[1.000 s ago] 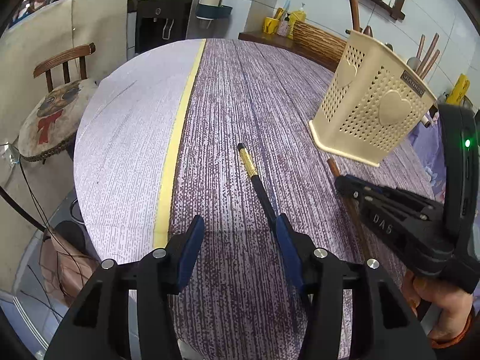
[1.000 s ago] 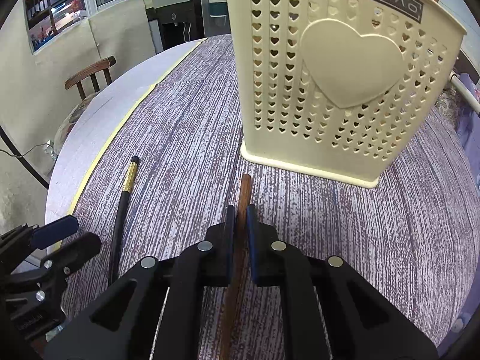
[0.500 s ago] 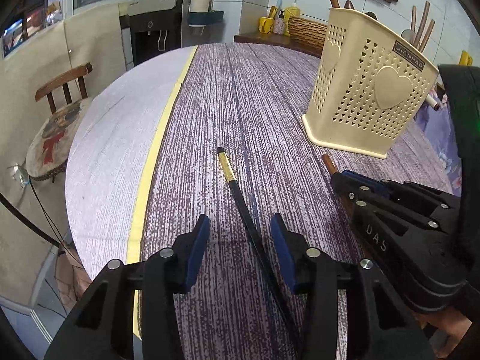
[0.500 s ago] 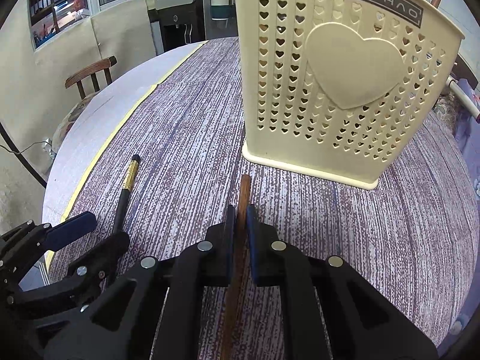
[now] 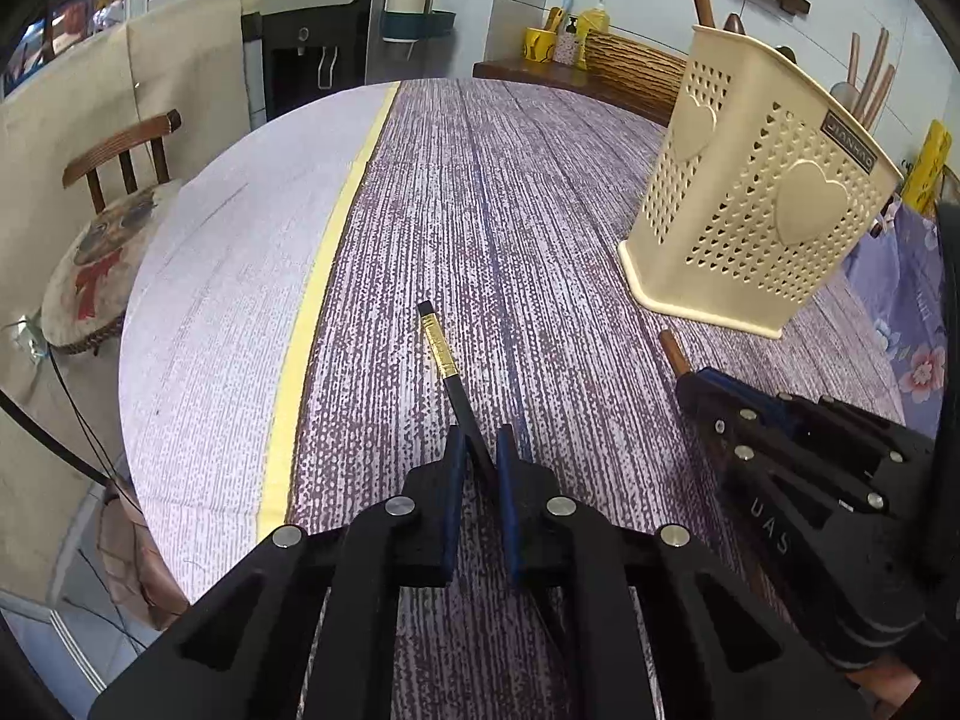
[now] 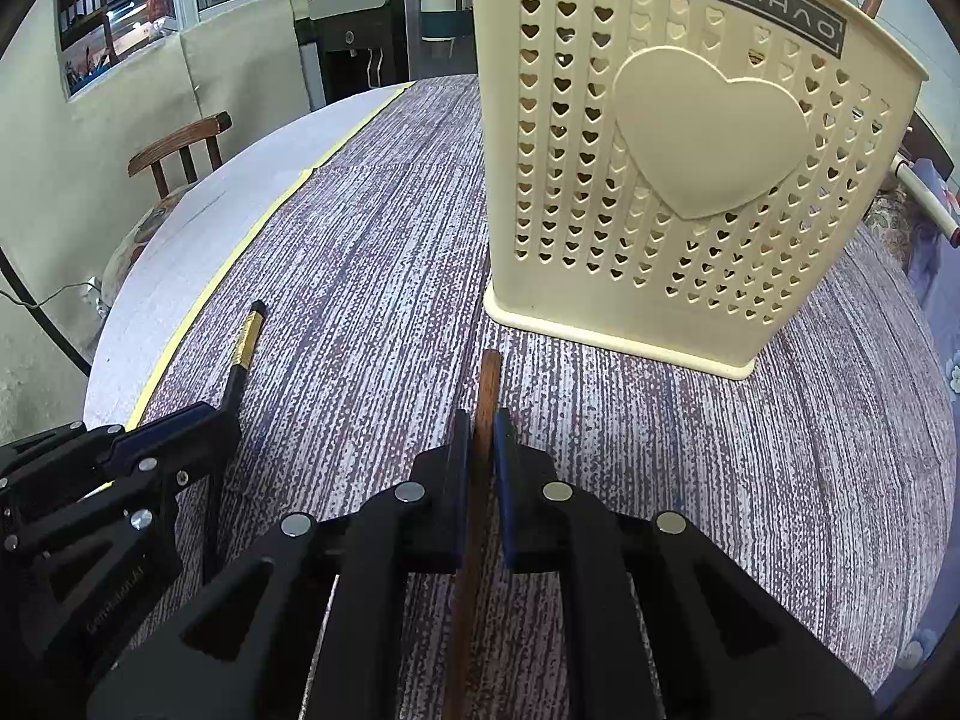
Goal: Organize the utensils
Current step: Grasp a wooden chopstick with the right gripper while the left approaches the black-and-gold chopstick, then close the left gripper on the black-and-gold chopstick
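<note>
A black chopstick with a gold band (image 5: 444, 354) lies on the purple striped tablecloth (image 5: 480, 210). My left gripper (image 5: 480, 450) is shut on its black shaft, the tip pointing away. In the right wrist view the same chopstick (image 6: 246, 336) shows at the left with the left gripper (image 6: 198, 426) on it. My right gripper (image 6: 482, 444) is shut on a brown wooden chopstick (image 6: 489, 378) that points at the cream perforated utensil holder (image 6: 678, 180). The holder (image 5: 750, 192) stands upright at the right, with the brown chopstick's end (image 5: 672, 348) just before it.
A yellow tape line (image 5: 324, 264) runs across the round table. A wooden chair with a cushion (image 5: 102, 240) stands past the left edge. A counter with a basket and yellow cups (image 5: 588, 54) lies behind. A floral cloth (image 5: 900, 300) is at the right.
My left gripper has moved over the black chopstick and closed on it. The right gripper has stayed shut on the brown chopstick, nearly still.
</note>
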### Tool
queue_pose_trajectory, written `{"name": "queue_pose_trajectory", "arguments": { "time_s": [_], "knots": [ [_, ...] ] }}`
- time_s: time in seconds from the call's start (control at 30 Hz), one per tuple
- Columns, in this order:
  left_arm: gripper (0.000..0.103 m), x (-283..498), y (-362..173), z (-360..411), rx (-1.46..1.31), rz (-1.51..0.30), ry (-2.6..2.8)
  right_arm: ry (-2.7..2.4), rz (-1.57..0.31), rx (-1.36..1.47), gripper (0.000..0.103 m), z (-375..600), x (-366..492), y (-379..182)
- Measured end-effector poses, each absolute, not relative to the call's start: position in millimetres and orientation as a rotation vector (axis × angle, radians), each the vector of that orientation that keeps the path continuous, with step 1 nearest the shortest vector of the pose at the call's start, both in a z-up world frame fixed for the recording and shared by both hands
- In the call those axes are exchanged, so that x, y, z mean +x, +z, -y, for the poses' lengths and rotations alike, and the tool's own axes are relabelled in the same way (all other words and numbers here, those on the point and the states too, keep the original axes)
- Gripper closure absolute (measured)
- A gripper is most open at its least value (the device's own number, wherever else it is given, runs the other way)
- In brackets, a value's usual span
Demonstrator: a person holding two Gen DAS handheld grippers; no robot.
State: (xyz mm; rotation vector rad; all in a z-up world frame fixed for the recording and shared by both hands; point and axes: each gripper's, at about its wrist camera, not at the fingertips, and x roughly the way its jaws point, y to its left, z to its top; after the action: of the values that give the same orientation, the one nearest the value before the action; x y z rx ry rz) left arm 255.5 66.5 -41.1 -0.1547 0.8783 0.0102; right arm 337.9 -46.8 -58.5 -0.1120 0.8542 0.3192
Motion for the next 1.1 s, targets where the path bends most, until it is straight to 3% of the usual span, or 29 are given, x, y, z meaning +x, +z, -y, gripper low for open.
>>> {"name": "queue_pose_trajectory", "arguments": {
  "time_s": [1.1],
  "knots": [
    [0.095, 258.9, -40.4, -64.9, -0.206, -0.888, -0.007, 0.343, -0.849, -0.056, 0.094, 56.9, 338.2, -57.6]
  ]
}}
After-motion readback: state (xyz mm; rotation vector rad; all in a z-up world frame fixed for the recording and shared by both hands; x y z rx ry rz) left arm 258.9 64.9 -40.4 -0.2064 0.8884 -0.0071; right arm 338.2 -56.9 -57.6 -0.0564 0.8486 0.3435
